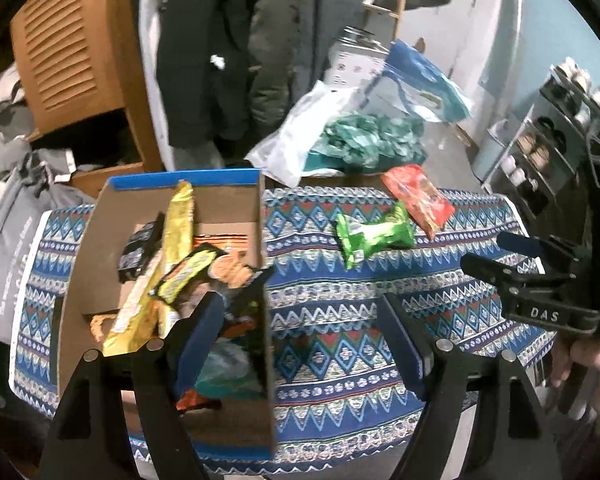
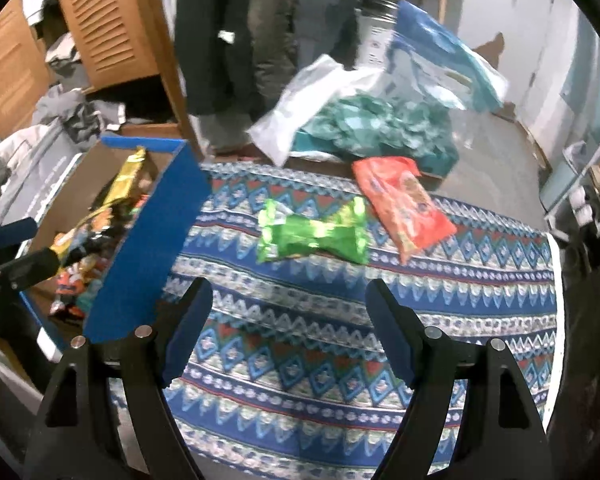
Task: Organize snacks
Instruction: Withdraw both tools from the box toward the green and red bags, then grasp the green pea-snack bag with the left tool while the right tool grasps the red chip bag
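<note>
Blue-padded, my left claw [image 1: 300,336] stands released with nothing between its fingers; its left finger hangs over the cardboard box [image 1: 100,240], its right one over bare patterned cloth [image 1: 340,320]. My right claw [image 2: 288,324] is likewise spread and empty above the cloth, which covers the desk out to its edges. That box, blue outside, sits at the left end of the desk, open-topped, with its right wall [image 2: 148,248] standing as the one barrier between the two halves. Inside I count at least four wrappers: a long yellow-gold packet [image 1: 168,248] leaning up the back wall, a black one [image 1: 138,252], a yellow-and-black one [image 1: 188,272] and an orange one [image 1: 236,276], with more half hidden below. Outside the box lie two snacks: one green packet [image 2: 312,232] in the middle of the cloth and one red-orange packet [image 2: 404,204] just beside it, reaching toward the far edge. Around both, the cloth is open. Beyond the far edge sit plastic bags [image 2: 380,120] on the floor.
</note>
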### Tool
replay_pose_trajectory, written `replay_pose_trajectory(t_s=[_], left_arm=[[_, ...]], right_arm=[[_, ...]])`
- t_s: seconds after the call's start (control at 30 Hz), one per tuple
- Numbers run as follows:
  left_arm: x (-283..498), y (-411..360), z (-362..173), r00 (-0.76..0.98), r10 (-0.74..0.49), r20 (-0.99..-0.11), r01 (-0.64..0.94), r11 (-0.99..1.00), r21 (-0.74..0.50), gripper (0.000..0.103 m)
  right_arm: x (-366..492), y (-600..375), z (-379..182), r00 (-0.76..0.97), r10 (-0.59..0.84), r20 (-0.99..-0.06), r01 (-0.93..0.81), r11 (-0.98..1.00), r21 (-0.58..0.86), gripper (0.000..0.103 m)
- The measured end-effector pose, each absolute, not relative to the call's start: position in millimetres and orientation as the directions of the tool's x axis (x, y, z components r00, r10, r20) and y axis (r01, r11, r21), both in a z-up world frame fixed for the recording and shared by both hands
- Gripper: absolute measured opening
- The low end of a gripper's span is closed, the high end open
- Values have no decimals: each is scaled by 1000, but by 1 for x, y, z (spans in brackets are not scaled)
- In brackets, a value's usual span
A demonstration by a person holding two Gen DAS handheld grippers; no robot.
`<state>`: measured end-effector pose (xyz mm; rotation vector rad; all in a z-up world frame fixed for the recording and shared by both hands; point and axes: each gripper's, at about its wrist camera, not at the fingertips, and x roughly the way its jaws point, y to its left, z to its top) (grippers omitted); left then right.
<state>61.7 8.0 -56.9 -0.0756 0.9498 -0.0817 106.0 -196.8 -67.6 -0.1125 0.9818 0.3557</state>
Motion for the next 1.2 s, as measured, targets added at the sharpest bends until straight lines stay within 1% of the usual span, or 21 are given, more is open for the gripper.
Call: replay_pose_trajectory(t_s=[0.23, 0.33, 0.43, 0.57, 0.8, 0.97, 1.13, 1.2], left_arm=[[82, -26, -60, 566, -96, -819, 98, 994, -49, 80], [94, -41, -61, 556, -96, -826, 133, 991, -25, 85], [107, -54, -63, 552, -101, -828, 166, 986, -9, 85], [133, -70, -72, 526, -117, -842, 204, 979, -9, 85], [180, -90, -108, 469, -139, -872, 284, 959, 0, 85], [209, -99, -142, 410, -142, -901, 313, 950, -7, 85], [226, -105, -160, 375, -169, -911, 321, 946, -44, 85], [232, -112, -167, 358, -181, -916, 348, 936, -49, 85]], right_arm=[[122, -233, -80, 477, 218, -851, -309, 948, 69, 78], [132, -247, -83, 464, 213, -860, -301, 951, 74, 78], [149, -259, -85, 444, 214, -870, -295, 952, 84, 78], [175, -267, -88, 438, 175, -882, -322, 946, 28, 78], [228, -269, -110, 418, 133, -899, -420, 906, -61, 78], [260, -272, -138, 381, 150, -912, -444, 895, -39, 78], [281, -272, -161, 364, 142, -920, -451, 892, -41, 78], [288, -271, -168, 361, 133, -923, -459, 887, -51, 78]])
